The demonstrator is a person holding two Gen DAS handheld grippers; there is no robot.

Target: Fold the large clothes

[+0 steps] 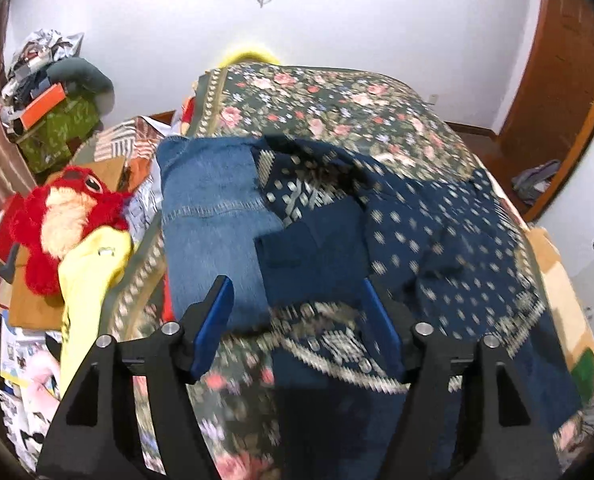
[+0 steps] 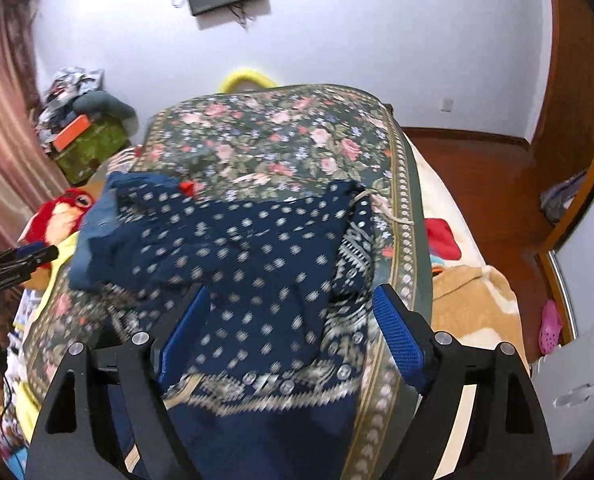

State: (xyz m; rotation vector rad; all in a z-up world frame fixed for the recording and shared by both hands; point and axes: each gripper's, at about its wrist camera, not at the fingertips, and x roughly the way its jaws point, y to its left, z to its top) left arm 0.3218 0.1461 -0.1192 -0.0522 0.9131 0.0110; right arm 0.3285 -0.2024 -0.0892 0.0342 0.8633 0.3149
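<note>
Garment: a navy patterned cloth (image 1: 437, 236) (image 2: 249, 264) with pale dots and a banded border lies rumpled across the floral bedspread (image 1: 337, 108) (image 2: 265, 140).
Jeans: blue denim (image 1: 213, 220) lies on the bed, touching the cloth's left edge.
Left gripper (image 1: 297, 300): jaws spread wide, holding nothing; the cloth's border and the near end of the denim lie between and ahead of its blue fingers (image 1: 213, 320).
Right gripper (image 2: 293, 312): jaws wide apart, empty; the dotted cloth fills the gap between its fingers (image 2: 397, 332), whether touching I cannot tell.
Bedside: a red plush toy (image 1: 65, 216) lies left of the bed.
</note>
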